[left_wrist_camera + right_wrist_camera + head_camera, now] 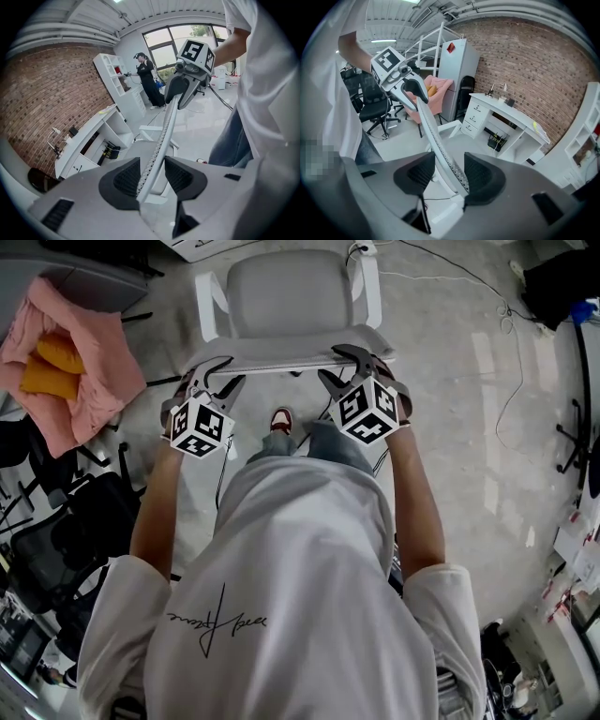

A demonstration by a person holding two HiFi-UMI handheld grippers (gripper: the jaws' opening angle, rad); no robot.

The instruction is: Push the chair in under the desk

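Backrest (281, 357) of the white office chair (281, 292) sits loose between the wide pads of left claw (152, 176) and right claw (447, 173). Chair's well clear of the tabletop (511, 115); a hard shove could slip the claws off.

Pale grey chair (281, 292), white desk (511, 115), black-and-white square-patterned cubes (200, 426), pink cloth (89, 381), red-brown brick wall (42, 89)

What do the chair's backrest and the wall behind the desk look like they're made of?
Chair backrest: pale grey mesh, probably synthetic, in a smooth matte plastic-looking frame; tiny holes show along its edge. Wall: bare red-brown brick, mortar lines visible.
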